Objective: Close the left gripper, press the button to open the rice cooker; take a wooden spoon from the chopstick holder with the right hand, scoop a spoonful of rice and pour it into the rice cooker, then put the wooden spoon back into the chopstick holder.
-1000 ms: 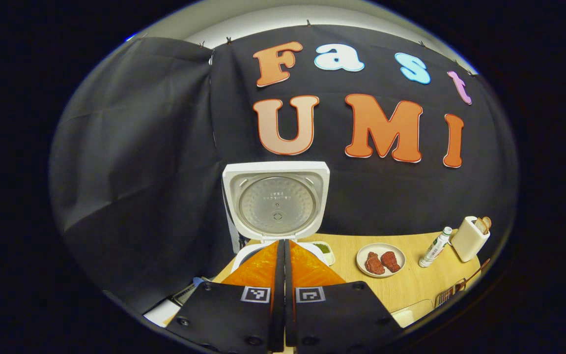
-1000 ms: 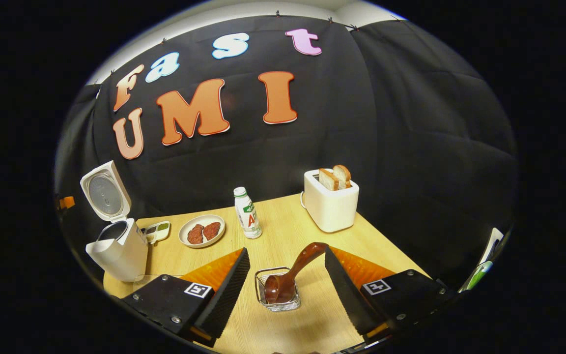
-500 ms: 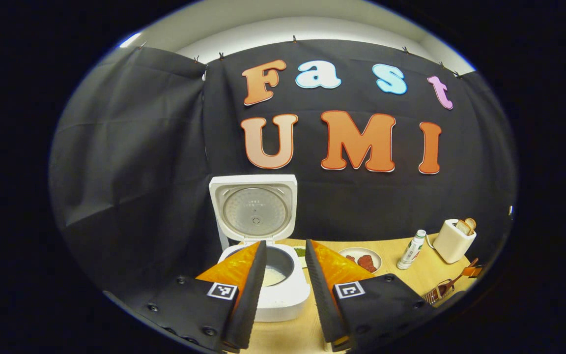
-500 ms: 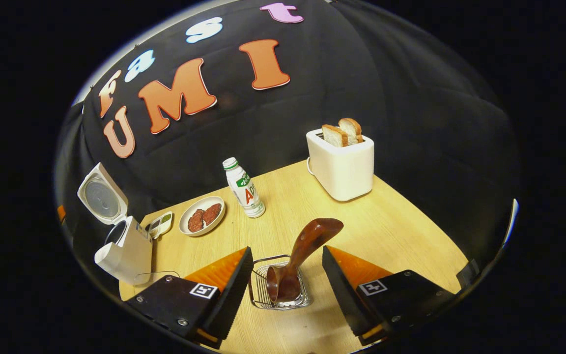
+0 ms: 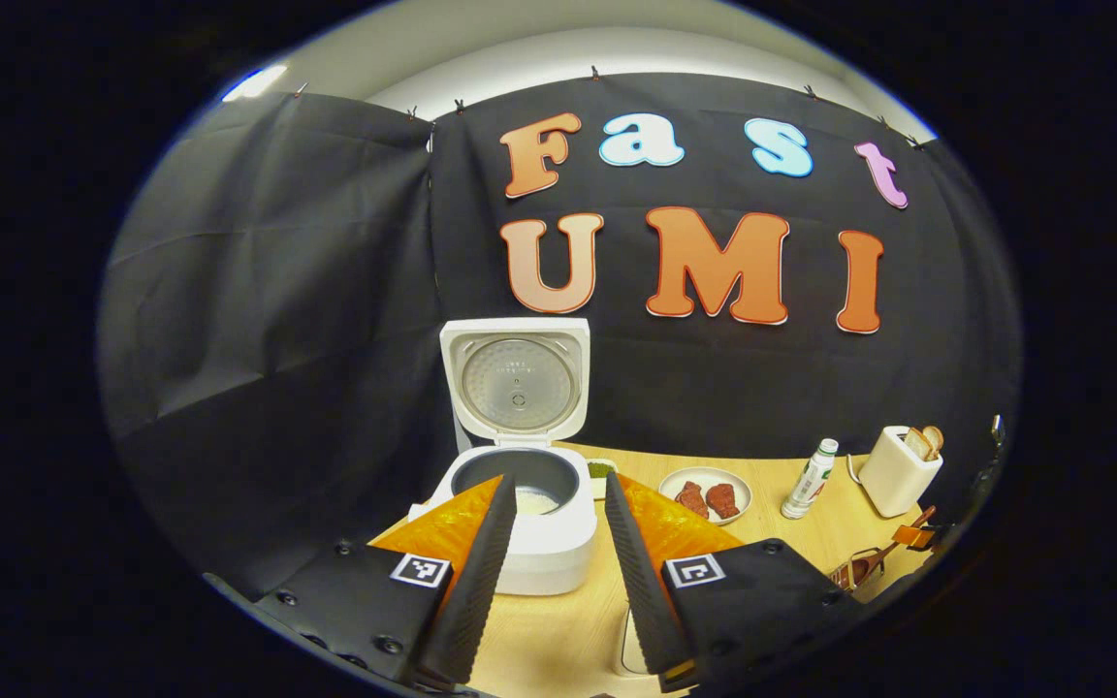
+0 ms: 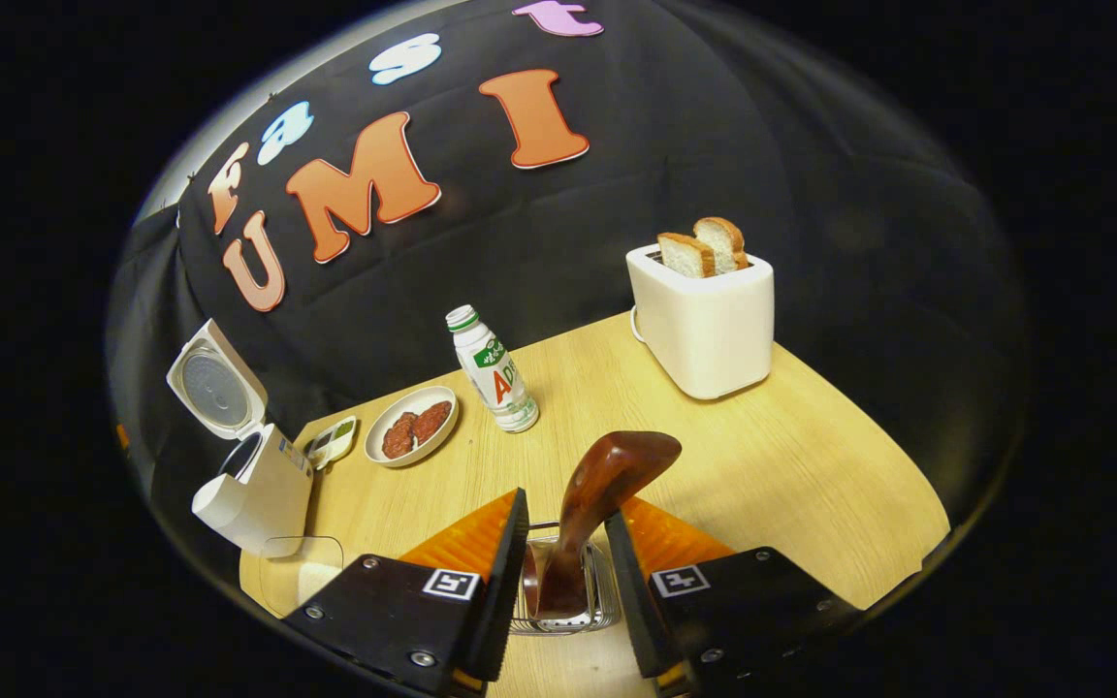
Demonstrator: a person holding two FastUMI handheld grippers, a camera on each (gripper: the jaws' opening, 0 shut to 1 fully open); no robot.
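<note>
The white rice cooker point(image 5: 529, 543) stands with its lid point(image 5: 517, 380) raised and some rice in the pot. My left gripper point(image 5: 556, 482) is open and hangs just in front of it, holding nothing. In the right gripper view the cooker point(image 6: 258, 490) is far left. The brown wooden spoon point(image 6: 607, 475) stands in the wire chopstick holder point(image 6: 558, 620). My right gripper point(image 6: 566, 506) straddles the spoon's handle. Its right finger is up against the handle, and a thin gap shows on the left side.
On the wooden table point(image 6: 791, 465) are a plate of meat point(image 6: 413, 436), a small dish point(image 6: 334, 441), a bottle point(image 6: 495, 373) and a toaster with bread point(image 6: 704, 325). A clear container point(image 6: 302, 572) sits by the cooker near the front edge.
My left gripper went from shut to open and drew back from the cooker. My right gripper came down over the spoon and its fingers narrowed around the handle.
</note>
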